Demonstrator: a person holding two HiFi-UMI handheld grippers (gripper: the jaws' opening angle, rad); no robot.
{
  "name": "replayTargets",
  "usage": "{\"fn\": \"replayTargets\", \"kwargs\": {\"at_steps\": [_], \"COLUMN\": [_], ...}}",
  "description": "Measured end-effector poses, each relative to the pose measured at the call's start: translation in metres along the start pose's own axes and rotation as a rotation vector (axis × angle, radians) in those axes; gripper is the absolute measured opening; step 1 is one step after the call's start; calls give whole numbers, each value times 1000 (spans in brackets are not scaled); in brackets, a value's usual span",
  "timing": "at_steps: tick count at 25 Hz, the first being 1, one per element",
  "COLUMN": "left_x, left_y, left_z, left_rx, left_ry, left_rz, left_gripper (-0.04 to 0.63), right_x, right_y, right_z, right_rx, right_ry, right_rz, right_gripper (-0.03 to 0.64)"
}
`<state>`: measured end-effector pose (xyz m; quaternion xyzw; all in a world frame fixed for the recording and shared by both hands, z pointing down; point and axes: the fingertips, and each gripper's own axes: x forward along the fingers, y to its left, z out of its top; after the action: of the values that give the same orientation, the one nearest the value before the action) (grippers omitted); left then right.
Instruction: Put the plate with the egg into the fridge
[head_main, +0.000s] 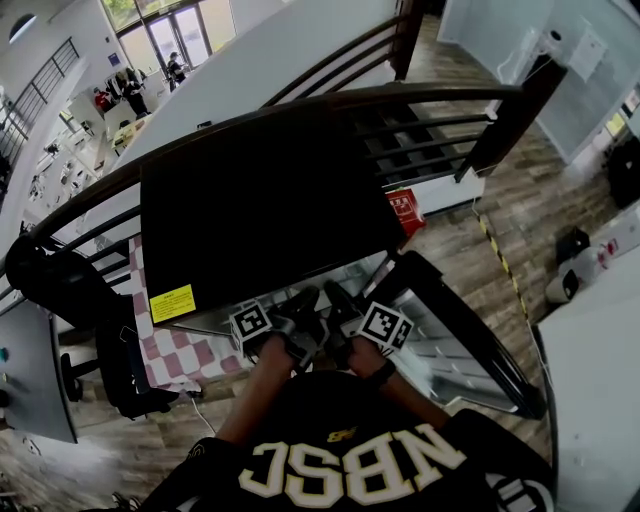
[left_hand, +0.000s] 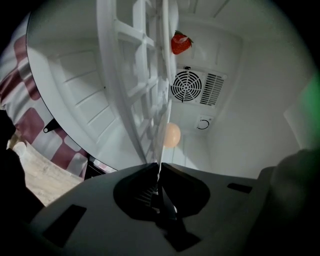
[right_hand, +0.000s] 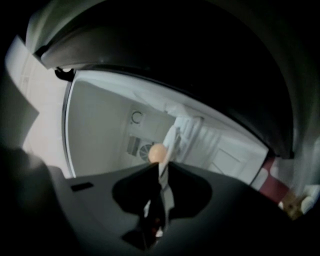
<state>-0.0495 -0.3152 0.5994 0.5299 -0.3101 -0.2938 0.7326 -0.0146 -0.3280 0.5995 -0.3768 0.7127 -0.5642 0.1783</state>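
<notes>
A pale egg (left_hand: 171, 135) rests on a thin white plate (left_hand: 161, 152) that I see edge-on, just inside the open white fridge (left_hand: 235, 100). My left gripper (left_hand: 159, 169) is shut on the plate's near rim. In the right gripper view the egg (right_hand: 157, 152) sits just past the jaws, and my right gripper (right_hand: 161, 164) is shut on the plate's rim (right_hand: 163, 176) too. From the head view both grippers, left (head_main: 303, 322) and right (head_main: 338, 312), are side by side at the fridge's mouth, below its black top (head_main: 260, 200). The plate is hidden there.
A white shelf rack (left_hand: 135, 80) runs next to the plate, with a strawberry (left_hand: 181, 42) at its far end near the fan grille (left_hand: 186, 86). The fridge door (head_main: 455, 340) hangs open to the right. A red-checked cloth (head_main: 175, 355) lies to the left.
</notes>
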Motion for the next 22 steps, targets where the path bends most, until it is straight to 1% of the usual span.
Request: {"fn": "replayTargets", "kwargs": {"at_steps": [3,4,6,9,11,12,15,17,20,22], "left_x": [-1,-1,-3,-6,-10,-13,-23,-32,-51,-65], "left_y": [-1,-1,-2,-4,-3,-1,0,1,5,6], "left_z": [-2,-2,-3,-7,-9,-11,-18,-23,-30,-38], "left_rx": [15,23,34,44,55,60,80,112,172,225], "left_ry": [-1,-1,1,4,1,0,-9,-22,-55,-75], "left_rz": [7,6,2,-15,-20,-21,-34,-43,-47,-53], "left_gripper": [39,52,97,147,159,167,180,181,181,180], "right_x": [-1,-1,-2,-4,-8,-11,-22,-32,-50,-64], "right_y": [0,0,1,6,9,10,10,9,10,14], "right_z": [-1,-3,-6,-7,-6,-6,-10,-16,-28,-36], "right_rx": [-33,-39,-53,-79,-78,-71,-74,-100,-172,-251], "right_ry": [16,23,37,40,26,20,16,25,51,74], "right_rz": [-9,-9,-3,13,23,31,37,36,45,64], "right_gripper": [55,55,65,131,206,226,239,239,239,239]}}
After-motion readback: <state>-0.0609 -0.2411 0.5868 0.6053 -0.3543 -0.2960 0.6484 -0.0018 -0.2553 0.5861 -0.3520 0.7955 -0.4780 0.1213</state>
